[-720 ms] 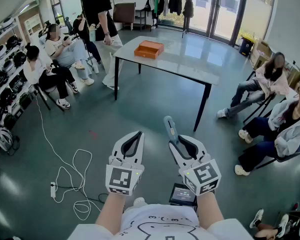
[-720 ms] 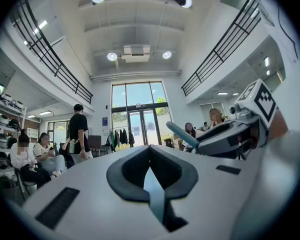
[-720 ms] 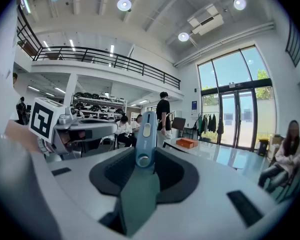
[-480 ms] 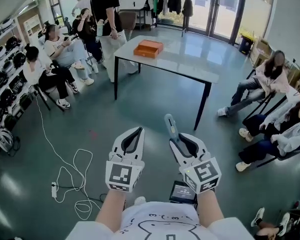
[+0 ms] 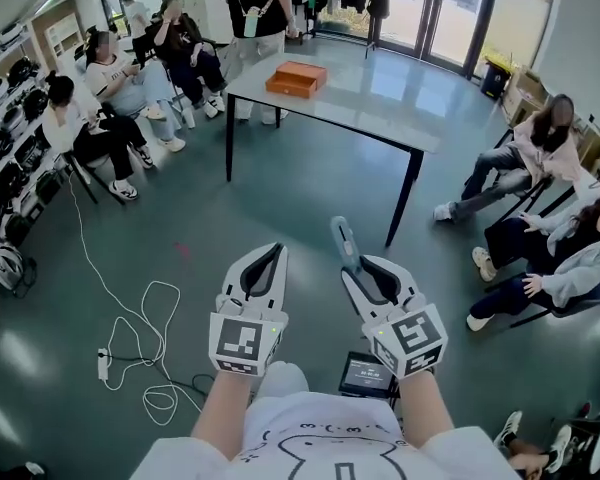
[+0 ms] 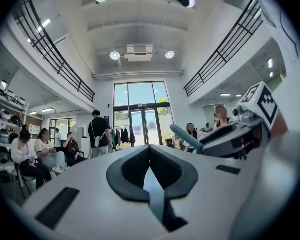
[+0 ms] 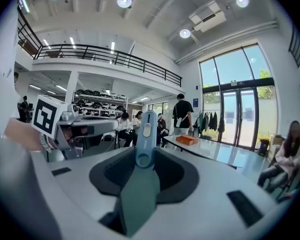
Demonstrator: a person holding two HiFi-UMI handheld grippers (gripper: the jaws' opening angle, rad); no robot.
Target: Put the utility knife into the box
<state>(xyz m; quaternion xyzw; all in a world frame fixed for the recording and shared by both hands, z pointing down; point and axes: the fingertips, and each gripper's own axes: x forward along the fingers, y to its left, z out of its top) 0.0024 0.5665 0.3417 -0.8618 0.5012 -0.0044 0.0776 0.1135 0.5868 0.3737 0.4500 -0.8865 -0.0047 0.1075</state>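
The right tool (image 5: 363, 273) is clamped on the knife (image 5: 342, 244), probably light, stiff and smooth-handled, so held low it may pivot; the left tool (image 5: 267, 261) is closed, empty; the box (image 5: 296, 79) lies far off on the desk (image 5: 380, 113).

The right gripper (image 5: 358, 271) is clamping a blue utility knife (image 5: 341, 240) that is sticking out past its jaws. The left gripper (image 5: 270, 255) is hovering beside it, jaws together. An orange box (image 5: 297, 78) is sitting near the table's (image 5: 380, 108) far left corner.
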